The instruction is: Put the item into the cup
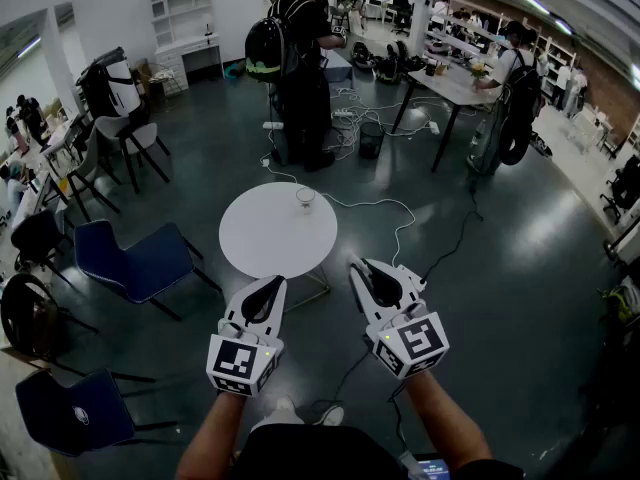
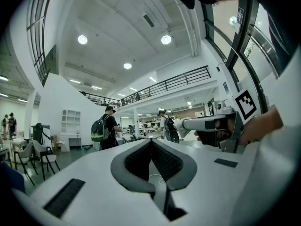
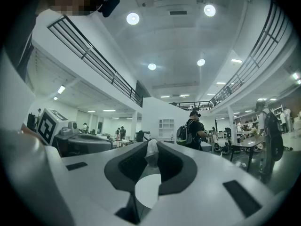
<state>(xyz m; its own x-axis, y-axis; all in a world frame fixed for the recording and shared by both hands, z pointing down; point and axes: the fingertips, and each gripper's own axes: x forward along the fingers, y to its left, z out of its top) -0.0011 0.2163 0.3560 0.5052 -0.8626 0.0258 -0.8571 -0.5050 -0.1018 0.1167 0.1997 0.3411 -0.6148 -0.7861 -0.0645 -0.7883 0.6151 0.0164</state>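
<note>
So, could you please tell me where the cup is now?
In the head view, the cup stands on the round white table, near its far edge, slightly right of centre.

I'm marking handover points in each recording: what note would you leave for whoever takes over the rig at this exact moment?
Left gripper: shut, nothing between its jaws, held level.
Right gripper: shut on the small white item, pinched at the jaw tips, held level.
Cup: clear, upright on the far part of the round white table, ahead of both grippers and apart from them.
Done: the item is in the right gripper's grip.
Left: carry the item forward over the cup, open the jaws so that it drops in, then draw back.
</note>
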